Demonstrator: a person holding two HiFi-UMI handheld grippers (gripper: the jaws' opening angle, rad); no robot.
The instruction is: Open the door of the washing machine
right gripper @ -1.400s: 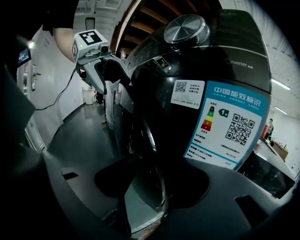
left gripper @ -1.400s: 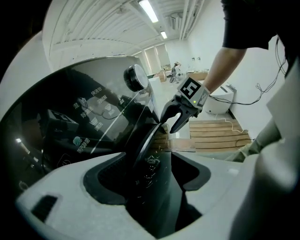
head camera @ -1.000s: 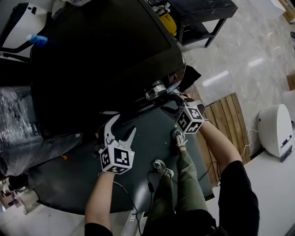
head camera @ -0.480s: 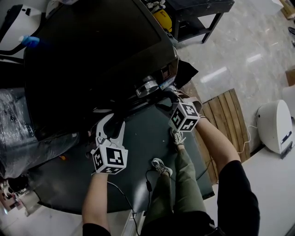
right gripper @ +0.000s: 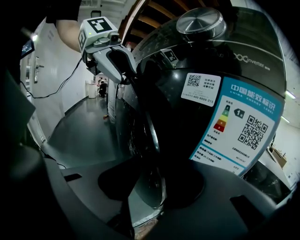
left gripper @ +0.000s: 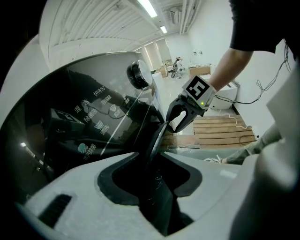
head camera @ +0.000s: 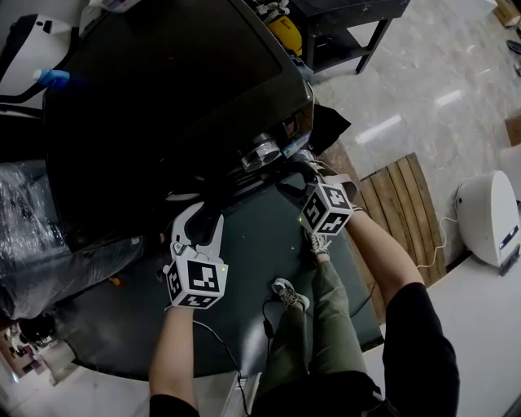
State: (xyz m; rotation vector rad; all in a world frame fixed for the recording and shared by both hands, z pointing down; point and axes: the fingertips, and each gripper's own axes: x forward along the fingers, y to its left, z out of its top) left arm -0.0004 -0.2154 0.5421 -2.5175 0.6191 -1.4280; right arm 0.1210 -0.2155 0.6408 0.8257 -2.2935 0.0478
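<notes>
The black washing machine (head camera: 163, 98) is seen from above, its silver knob (head camera: 262, 151) at the front. Its round door (head camera: 248, 186) shows edge-on below the knob. My left gripper (head camera: 201, 218) is at the door's left edge. The dark rim (left gripper: 157, 140) runs between its jaws, which are closing with the pads against it. At the door's right edge, my right gripper (head camera: 298, 176) is shut on the rim (right gripper: 152, 140). Each gripper view shows the other gripper across the door: the right one (left gripper: 176, 123) and the left one (right gripper: 123, 65).
The machine stands on a dark mat (head camera: 244, 326), where the person's feet (head camera: 289, 293) are right behind the grippers. A wooden pallet (head camera: 399, 204) and a white device (head camera: 487, 220) lie to the right. A black table (head camera: 342, 16) is behind, and a plastic-wrapped bundle (head camera: 32, 220) is at the left.
The left gripper's jaws went from wide open to narrow around the door's edge. The right gripper stayed on the rim.
</notes>
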